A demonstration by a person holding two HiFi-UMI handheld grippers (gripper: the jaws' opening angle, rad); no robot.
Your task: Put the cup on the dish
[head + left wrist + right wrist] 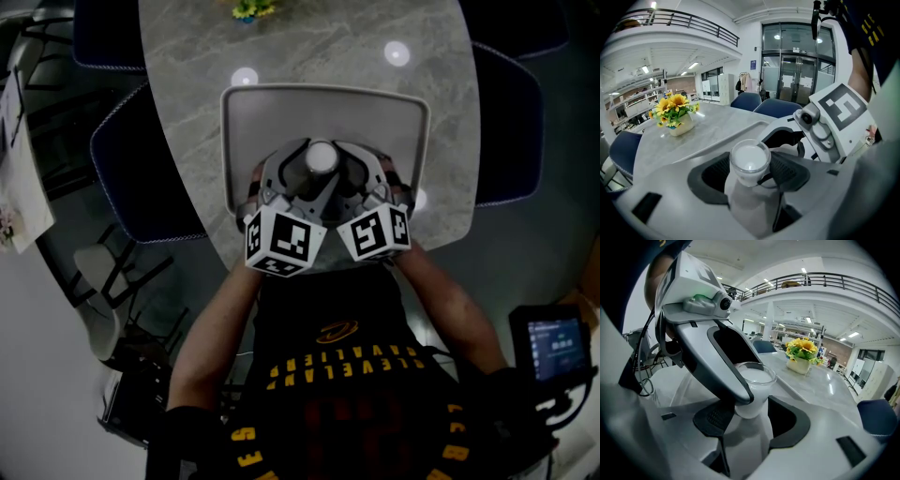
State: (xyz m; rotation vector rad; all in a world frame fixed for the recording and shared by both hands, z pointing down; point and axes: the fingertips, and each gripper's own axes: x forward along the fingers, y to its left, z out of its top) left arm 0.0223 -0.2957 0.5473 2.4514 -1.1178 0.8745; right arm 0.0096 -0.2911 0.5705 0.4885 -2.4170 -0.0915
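A clear glass cup [321, 157] with a frosted white inside is over the near part of a grey tray-like dish [253, 122] on the marble table. The left gripper view shows my left gripper [750, 173] with a black pad against each side of the cup [749, 161], shut on it. My right gripper [752, 420] comes from the other side with its pads spread wider than the cup [754, 380]. A gap shows at its right pad. One left finger crosses in front of the cup there. Whether the cup's base touches the dish is hidden.
A vase of yellow flowers [251, 9] stands at the table's far end. Blue chairs [141, 178] line both sides of the table [309, 47]. The person's arms and dark apron fill the near edge, with a small screen [555, 345] at the right.
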